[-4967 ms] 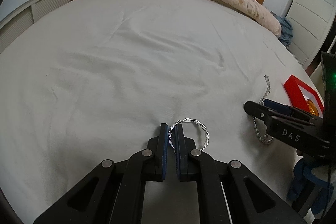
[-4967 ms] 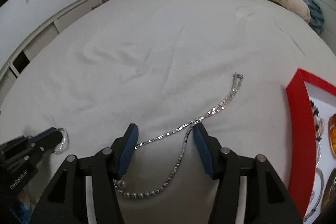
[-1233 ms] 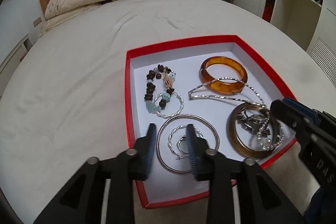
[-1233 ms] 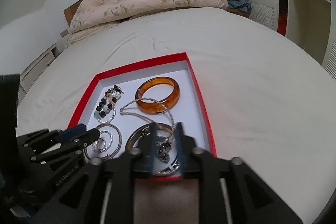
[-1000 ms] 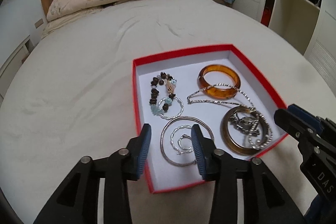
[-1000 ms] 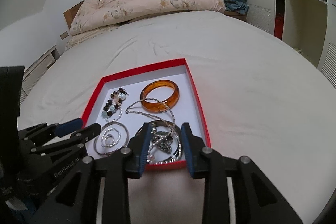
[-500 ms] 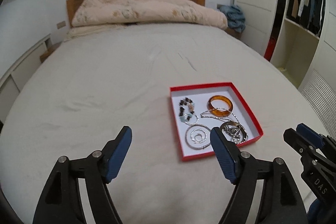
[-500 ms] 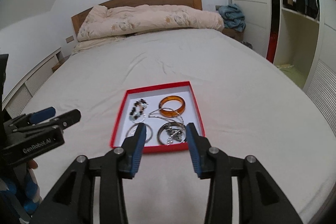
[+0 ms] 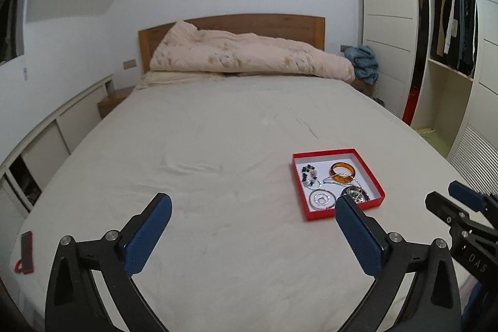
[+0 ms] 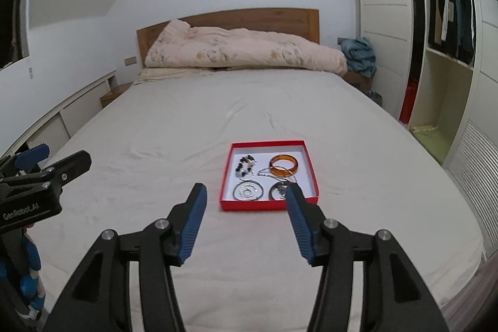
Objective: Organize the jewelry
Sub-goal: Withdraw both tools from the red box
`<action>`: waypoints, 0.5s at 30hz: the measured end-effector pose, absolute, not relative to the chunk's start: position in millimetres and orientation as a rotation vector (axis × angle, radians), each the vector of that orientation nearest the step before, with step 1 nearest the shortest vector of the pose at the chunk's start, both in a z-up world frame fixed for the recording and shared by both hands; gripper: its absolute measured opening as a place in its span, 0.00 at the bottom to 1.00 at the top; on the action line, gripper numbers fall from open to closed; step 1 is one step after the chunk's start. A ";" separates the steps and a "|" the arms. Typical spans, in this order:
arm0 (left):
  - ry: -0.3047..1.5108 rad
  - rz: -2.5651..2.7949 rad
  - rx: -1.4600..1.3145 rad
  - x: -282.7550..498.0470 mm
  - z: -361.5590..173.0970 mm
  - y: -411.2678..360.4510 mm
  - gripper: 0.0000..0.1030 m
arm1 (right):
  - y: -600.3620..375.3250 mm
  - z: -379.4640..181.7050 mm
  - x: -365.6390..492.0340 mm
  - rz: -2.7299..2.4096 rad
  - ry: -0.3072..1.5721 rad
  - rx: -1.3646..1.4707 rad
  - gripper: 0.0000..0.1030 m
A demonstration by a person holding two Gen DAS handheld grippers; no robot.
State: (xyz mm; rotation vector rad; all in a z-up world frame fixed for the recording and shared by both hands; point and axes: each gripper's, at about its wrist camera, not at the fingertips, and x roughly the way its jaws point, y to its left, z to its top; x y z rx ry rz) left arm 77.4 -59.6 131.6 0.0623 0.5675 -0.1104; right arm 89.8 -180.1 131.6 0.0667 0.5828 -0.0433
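Observation:
A red jewelry box (image 9: 377, 200) (image 10: 225, 178) with a white floor lies on the bed. In it lie an amber bangle (image 9: 342, 170) (image 10: 284, 164), a beaded bracelet (image 9: 307, 171) (image 10: 246, 166), silver hoops (image 9: 321, 198) (image 10: 247, 192) and a chain heap on a dark bangle (image 9: 356, 194) (image 10: 280, 189). My left gripper (image 9: 253, 203) hangs high over the sheet, jaws still opening, nothing between them. My right gripper (image 10: 246, 190) is also raised well short of the box, jaws opening and empty.
The white bed sheet (image 9: 218, 145) spreads wide around the box. A folded floral duvet (image 9: 249, 56) lies at the headboard. A wardrobe (image 9: 451, 30) with hanging clothes stands right. A small red object (image 9: 26, 248) sits at the sheet's near left edge.
Both grippers let go of the jewelry in the box, drew back and rose away from it. Their jaws widened, the left far more, and the box now looks small.

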 end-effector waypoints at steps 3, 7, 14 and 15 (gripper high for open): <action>0.540 -0.093 0.058 50.1 141.1 -45.1 1.00 | -167.6 142.6 71.6 -0.028 0.567 0.052 0.51; 0.517 -0.054 0.060 16.6 148.8 -27.2 1.00 | -151.6 155.2 49.0 -0.006 0.543 0.038 0.52; 0.478 -0.001 0.029 -29.4 159.1 2.0 1.00 | -131.1 168.0 16.2 0.017 0.525 0.019 0.54; 0.475 0.002 0.024 -34.3 160.2 4.8 1.00 | -128.2 169.7 11.7 0.019 0.523 0.014 0.56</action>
